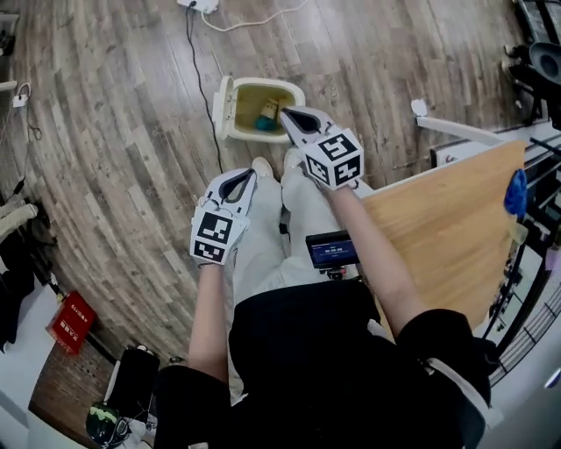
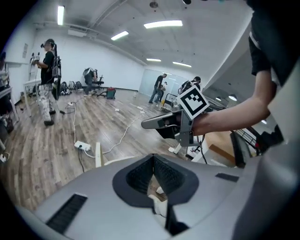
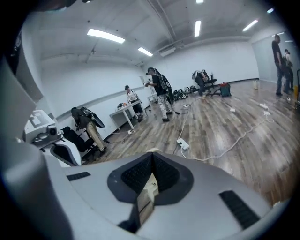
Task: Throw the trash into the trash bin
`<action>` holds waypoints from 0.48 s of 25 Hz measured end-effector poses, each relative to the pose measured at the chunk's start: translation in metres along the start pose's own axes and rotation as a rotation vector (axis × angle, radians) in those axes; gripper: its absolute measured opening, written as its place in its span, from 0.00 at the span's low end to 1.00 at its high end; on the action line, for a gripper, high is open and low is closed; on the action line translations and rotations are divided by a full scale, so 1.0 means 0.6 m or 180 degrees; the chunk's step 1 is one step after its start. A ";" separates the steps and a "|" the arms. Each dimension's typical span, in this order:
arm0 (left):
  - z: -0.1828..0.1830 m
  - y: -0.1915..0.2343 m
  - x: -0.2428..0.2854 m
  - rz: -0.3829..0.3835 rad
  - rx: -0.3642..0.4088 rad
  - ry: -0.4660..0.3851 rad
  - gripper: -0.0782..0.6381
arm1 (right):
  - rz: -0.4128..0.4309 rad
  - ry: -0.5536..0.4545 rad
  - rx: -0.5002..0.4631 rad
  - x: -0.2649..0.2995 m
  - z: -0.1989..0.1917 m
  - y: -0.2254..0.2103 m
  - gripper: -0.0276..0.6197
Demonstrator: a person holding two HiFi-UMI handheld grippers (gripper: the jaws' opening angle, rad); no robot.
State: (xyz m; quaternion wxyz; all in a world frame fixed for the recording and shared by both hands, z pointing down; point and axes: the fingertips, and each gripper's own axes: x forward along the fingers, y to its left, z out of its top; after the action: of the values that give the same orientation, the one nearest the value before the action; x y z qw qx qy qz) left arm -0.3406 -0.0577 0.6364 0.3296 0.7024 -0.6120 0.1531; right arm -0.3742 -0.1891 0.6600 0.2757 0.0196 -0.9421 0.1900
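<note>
Right gripper (image 3: 151,154): jaws pressed together tip to tip, with nothing between them. In the head view its tips (image 1: 284,112) overlap the right side of the bin's opening, and it is held up off the floor.
Left gripper (image 2: 153,156): jaws also closed tip to tip and empty. It is held in front of the person's left leg (image 1: 249,174), nearer the body than the right gripper and apart from it.
Trash (image 1: 265,122): a teal piece with a paler piece beside it, lying inside the bin and clear of both grippers.
Trash bin (image 1: 263,84): pale yellow, standing on the floor just beyond the person's shoes. Its lid (image 1: 223,107) is swung open and stands at its left side.
Shoes (image 1: 261,166): a white pair, with the toes toward the bin.
Floor (image 1: 114,131): grey-brown wood planks. A black cable (image 1: 203,88) runs past the bin's lid, and a white power strip (image 1: 198,5) lies at the far edge.
Table (image 1: 447,232): a light wooden top at the person's right, with a blue thing (image 1: 516,194) at its far corner.
Screen (image 1: 332,251): a small lit device at the person's waist.
Red box (image 1: 73,321): on the floor at the person's left, well apart from the bin.
</note>
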 end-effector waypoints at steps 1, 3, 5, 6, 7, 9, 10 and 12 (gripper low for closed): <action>0.029 0.005 -0.027 0.0024 0.0062 -0.0096 0.12 | 0.0039 -0.0093 -0.0099 -0.017 0.043 0.023 0.04; 0.074 -0.001 -0.093 0.0075 0.0122 -0.0260 0.12 | 0.0131 -0.0262 -0.0267 -0.066 0.118 0.085 0.04; 0.103 -0.030 -0.163 0.0107 0.0130 -0.0390 0.12 | 0.0226 -0.0426 -0.0433 -0.131 0.174 0.156 0.04; 0.118 -0.047 -0.189 0.0125 0.0148 -0.0468 0.12 | 0.0249 -0.0521 -0.0539 -0.165 0.198 0.183 0.04; 0.136 -0.060 -0.206 0.0146 0.0192 -0.0561 0.12 | 0.0246 -0.0628 -0.0655 -0.197 0.221 0.200 0.04; 0.177 -0.076 -0.222 0.0196 0.0339 -0.0775 0.12 | 0.0210 -0.0860 -0.0854 -0.251 0.263 0.216 0.04; 0.197 -0.080 -0.228 0.0221 0.0406 -0.0882 0.12 | 0.0205 -0.0956 -0.0923 -0.272 0.279 0.222 0.04; 0.230 -0.084 -0.244 0.0251 0.0473 -0.1057 0.12 | 0.0221 -0.1089 -0.1006 -0.301 0.303 0.235 0.04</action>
State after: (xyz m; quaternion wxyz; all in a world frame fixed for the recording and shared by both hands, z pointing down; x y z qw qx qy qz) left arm -0.3481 -0.0347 0.4300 0.1650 0.7159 -0.6720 0.0926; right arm -0.3342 -0.1374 0.3748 0.1050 -0.0244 -0.9932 0.0434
